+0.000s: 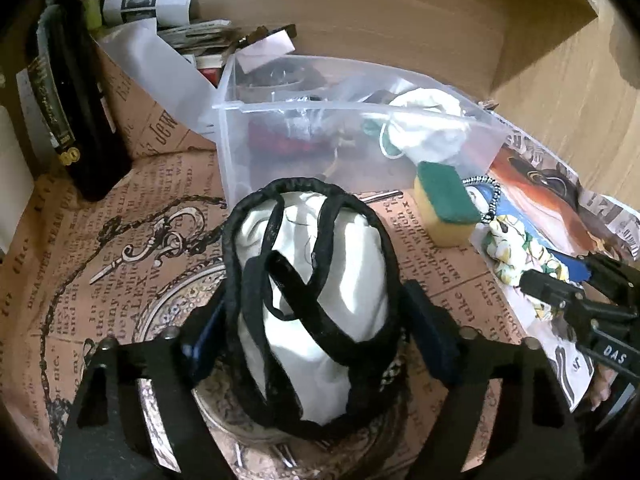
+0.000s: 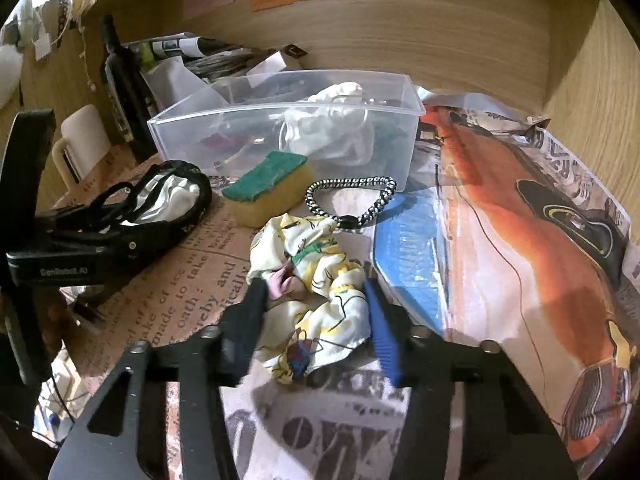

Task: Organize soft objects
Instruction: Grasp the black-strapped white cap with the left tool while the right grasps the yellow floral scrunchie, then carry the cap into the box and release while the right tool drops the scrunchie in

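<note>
Between the fingers of the left gripper (image 1: 316,320): a white padded eye mask (image 1: 320,280) edged and strapped in black, straps crossed loosely over its face, lying flat on brown newsprint-patterned paper (image 1: 132,240). Between the fingers of the right gripper (image 2: 316,316): a crumpled cream scrunchie (image 2: 316,280) printed in yellow and green, a fold of pink at its middle. Beyond both, a clear plastic bin (image 2: 288,128) holding a bunched white cloth (image 2: 336,128); in front of it a yellow sponge (image 2: 272,192) with green scouring top, and a black-and-white braided loop (image 2: 352,196) touching the scrunchie's far edge. Under the right side, a glossy orange and blue poster (image 2: 500,208). Around everything, wooden shelf walls (image 2: 440,24), a dark bottle (image 1: 68,92) at the left. Left pads flanking the mask's sides, apparently touching but contact unclear. Right pads pressed into the scrunchie, gripping it where it lies.
</note>
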A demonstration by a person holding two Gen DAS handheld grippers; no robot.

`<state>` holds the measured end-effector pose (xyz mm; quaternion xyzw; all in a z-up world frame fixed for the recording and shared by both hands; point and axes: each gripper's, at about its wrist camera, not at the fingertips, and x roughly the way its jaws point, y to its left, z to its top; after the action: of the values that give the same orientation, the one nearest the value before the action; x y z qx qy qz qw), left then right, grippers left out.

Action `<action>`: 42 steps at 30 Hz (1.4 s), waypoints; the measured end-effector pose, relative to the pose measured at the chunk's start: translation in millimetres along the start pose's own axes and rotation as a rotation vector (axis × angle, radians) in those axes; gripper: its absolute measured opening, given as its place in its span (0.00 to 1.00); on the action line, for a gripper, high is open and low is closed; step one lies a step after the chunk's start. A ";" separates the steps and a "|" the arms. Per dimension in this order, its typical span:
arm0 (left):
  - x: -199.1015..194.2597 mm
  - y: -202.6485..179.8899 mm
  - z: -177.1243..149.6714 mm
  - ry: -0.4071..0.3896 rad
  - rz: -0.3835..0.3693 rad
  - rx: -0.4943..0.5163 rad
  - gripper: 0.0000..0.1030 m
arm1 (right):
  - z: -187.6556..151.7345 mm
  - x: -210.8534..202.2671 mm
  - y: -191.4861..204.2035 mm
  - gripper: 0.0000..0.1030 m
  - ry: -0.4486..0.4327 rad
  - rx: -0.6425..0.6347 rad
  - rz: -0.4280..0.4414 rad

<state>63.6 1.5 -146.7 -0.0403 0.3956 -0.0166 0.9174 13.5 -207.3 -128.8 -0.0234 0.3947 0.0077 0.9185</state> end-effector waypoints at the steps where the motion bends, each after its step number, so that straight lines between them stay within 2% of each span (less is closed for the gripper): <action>1: -2.0 0.1 -1.0 -0.004 0.001 0.000 0.70 | -0.4 -0.8 -1.1 0.34 -0.001 0.005 0.006; 4: -9.4 1.5 -2.9 -0.015 -0.005 0.004 0.58 | 0.5 -2.6 0.1 0.26 -0.007 0.007 0.015; 8: -23.1 0.6 -4.3 -0.030 -0.016 0.017 0.43 | 2.6 -9.1 2.9 0.25 -0.032 0.001 0.019; 9: -25.1 0.5 -3.7 -0.035 -0.016 0.018 0.35 | 3.1 -11.1 3.3 0.24 -0.039 -0.001 0.018; 10: -28.2 0.4 -2.5 -0.042 -0.017 0.022 0.23 | 4.0 -14.4 4.2 0.24 -0.049 -0.004 0.018; 12: -34.3 0.8 0.6 -0.050 -0.051 0.024 0.14 | 7.0 -20.2 5.2 0.24 -0.068 -0.007 0.018; 20: -55.6 -8.9 16.4 -0.126 -0.058 0.057 0.13 | 23.9 -46.0 6.9 0.20 -0.166 -0.025 0.009; 21: -55.6 -10.2 18.4 -0.124 -0.053 0.061 0.20 | 26.2 -48.4 6.8 0.20 -0.177 -0.028 0.008; 22: -54.6 -11.5 19.9 -0.117 -0.052 0.065 0.38 | 28.7 -51.0 6.9 0.20 -0.189 -0.029 0.006; 23: -52.5 -12.5 21.1 -0.115 -0.043 0.068 0.49 | 31.6 -53.8 6.8 0.20 -0.204 -0.031 0.006; 24: -50.5 -12.6 21.5 -0.120 -0.030 0.069 0.72 | 33.6 -55.6 7.3 0.20 -0.214 -0.032 0.005; 25: -47.5 -13.4 21.9 -0.129 -0.015 0.072 0.84 | 35.0 -57.3 7.0 0.20 -0.223 -0.032 0.005; 28: -28.8 -18.0 25.1 -0.078 -0.025 0.109 0.90 | 36.6 -57.7 5.1 0.20 -0.234 -0.027 0.007; 32: 9.3 -24.5 25.8 0.047 -0.066 0.127 0.90 | 34.7 -52.5 1.1 0.20 -0.218 -0.016 0.012; 35: 27.5 -21.0 23.3 0.080 -0.098 0.094 0.90 | 32.6 -50.3 -1.7 0.20 -0.209 -0.009 0.011; 36: 28.0 -19.0 22.9 0.078 -0.123 0.083 0.79 | 32.3 -49.9 -3.4 0.20 -0.207 -0.006 0.010; 37: 28.1 -17.5 23.0 0.082 -0.144 0.080 0.64 | 32.6 -48.9 -5.2 0.20 -0.205 -0.002 0.009; 39: 26.8 -14.9 22.2 0.075 -0.139 0.080 0.47 | 33.1 -46.6 -8.1 0.20 -0.200 0.007 0.008; 42: 19.8 -11.9 17.8 0.062 -0.130 0.076 0.36 | 34.3 -43.2 -11.0 0.20 -0.196 0.013 0.015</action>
<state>90.1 -10.5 -147.9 -0.0306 0.4193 -0.0923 0.9026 8.9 -216.4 -73.5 -0.0137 0.3029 0.0143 0.9528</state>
